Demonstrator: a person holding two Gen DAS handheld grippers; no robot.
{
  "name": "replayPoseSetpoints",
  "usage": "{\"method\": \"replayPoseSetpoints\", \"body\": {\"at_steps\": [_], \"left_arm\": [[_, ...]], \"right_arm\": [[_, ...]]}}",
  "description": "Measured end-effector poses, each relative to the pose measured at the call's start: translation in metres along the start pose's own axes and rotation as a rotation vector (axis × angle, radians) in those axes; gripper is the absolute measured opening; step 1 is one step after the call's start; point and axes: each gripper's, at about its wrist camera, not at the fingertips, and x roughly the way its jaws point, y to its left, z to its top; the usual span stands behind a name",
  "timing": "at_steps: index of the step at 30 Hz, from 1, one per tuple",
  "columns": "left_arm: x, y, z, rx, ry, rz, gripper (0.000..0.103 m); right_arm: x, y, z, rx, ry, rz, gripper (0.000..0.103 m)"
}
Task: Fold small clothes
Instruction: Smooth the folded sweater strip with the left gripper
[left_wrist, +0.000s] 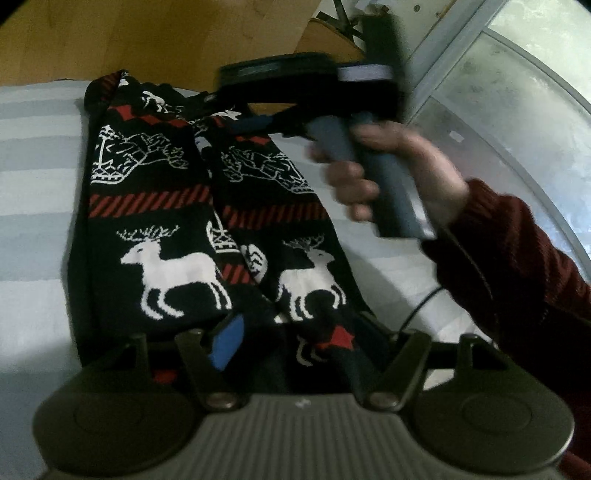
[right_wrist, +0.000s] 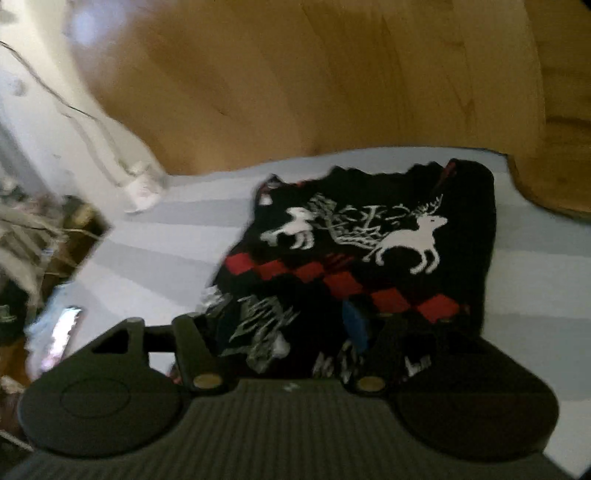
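A small black knit garment (left_wrist: 155, 221) with white reindeer and red stripes lies on a grey-and-white striped cover (left_wrist: 33, 177). In the left wrist view my left gripper (left_wrist: 280, 332) is at the garment's near edge, its blue-padded fingers (left_wrist: 227, 343) apart with fabric lying between them. The right gripper (left_wrist: 255, 122), held by a hand in a dark red sleeve, is at the garment's far edge. In the right wrist view the garment (right_wrist: 399, 236) fills the middle and my right gripper (right_wrist: 295, 332) has fabric bunched between its fingers (right_wrist: 354, 325); blur hides whether it grips.
A curved wooden headboard (right_wrist: 332, 74) rises behind the cover. A white wall with a cable and plug (right_wrist: 142, 192) is at the left. A phone-like object (right_wrist: 62, 332) and clutter lie at the lower left. A window (left_wrist: 498, 92) is at the right.
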Motion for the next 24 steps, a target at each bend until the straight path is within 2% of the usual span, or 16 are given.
{"method": "replayPoseSetpoints", "body": {"at_steps": [1,2,3,6,8,11,13,14,15,16,17,18,19,21,24], "left_arm": [[-0.001,0.001,0.000,0.001,0.000,-0.001,0.068],[-0.002,0.003,0.000,0.002,-0.001,-0.005,0.068],[-0.003,0.005,0.000,0.003,-0.003,-0.009,0.068],[-0.005,0.011,-0.001,0.001,-0.013,-0.033,0.071],[-0.002,0.014,0.001,0.000,-0.013,-0.047,0.072],[0.002,0.013,0.004,0.013,-0.015,-0.053,0.072],[0.003,0.012,0.005,0.016,-0.011,-0.046,0.072],[0.004,0.011,0.005,0.017,-0.010,-0.042,0.072],[0.003,0.011,0.004,0.017,-0.008,-0.039,0.072],[0.003,0.010,0.004,0.018,-0.006,-0.035,0.072],[0.003,0.009,0.003,0.019,-0.004,-0.032,0.072],[0.001,0.008,0.003,0.022,-0.004,-0.032,0.072],[0.001,0.008,0.003,0.025,-0.003,-0.031,0.073],[0.000,0.007,0.004,0.030,-0.007,-0.029,0.073],[-0.005,0.006,0.012,0.034,-0.044,-0.030,0.071]], "right_arm": [[0.009,-0.001,-0.001,-0.006,0.019,-0.044,0.064],[0.012,-0.003,-0.002,0.005,0.026,-0.065,0.041],[0.008,-0.009,-0.003,0.020,0.015,-0.061,0.024],[-0.011,-0.029,0.003,0.147,-0.033,0.024,0.020],[-0.022,-0.033,0.007,0.177,-0.085,0.044,0.019],[-0.015,-0.024,0.018,0.147,-0.138,0.018,0.018],[0.003,-0.016,0.021,0.122,-0.104,0.005,0.019],[0.021,-0.011,0.022,0.071,-0.064,-0.008,0.020],[0.035,-0.006,0.018,0.024,-0.022,-0.011,0.028],[0.040,-0.003,0.012,-0.005,-0.029,-0.013,0.029],[0.037,0.000,0.010,-0.018,-0.048,-0.018,0.033],[0.030,-0.002,0.011,-0.002,-0.037,0.006,0.042],[0.020,-0.005,0.012,0.031,-0.040,0.041,0.047],[-0.011,-0.012,0.010,0.087,-0.107,0.101,0.049],[-0.048,-0.013,-0.001,0.044,-0.139,0.140,0.049]]}}
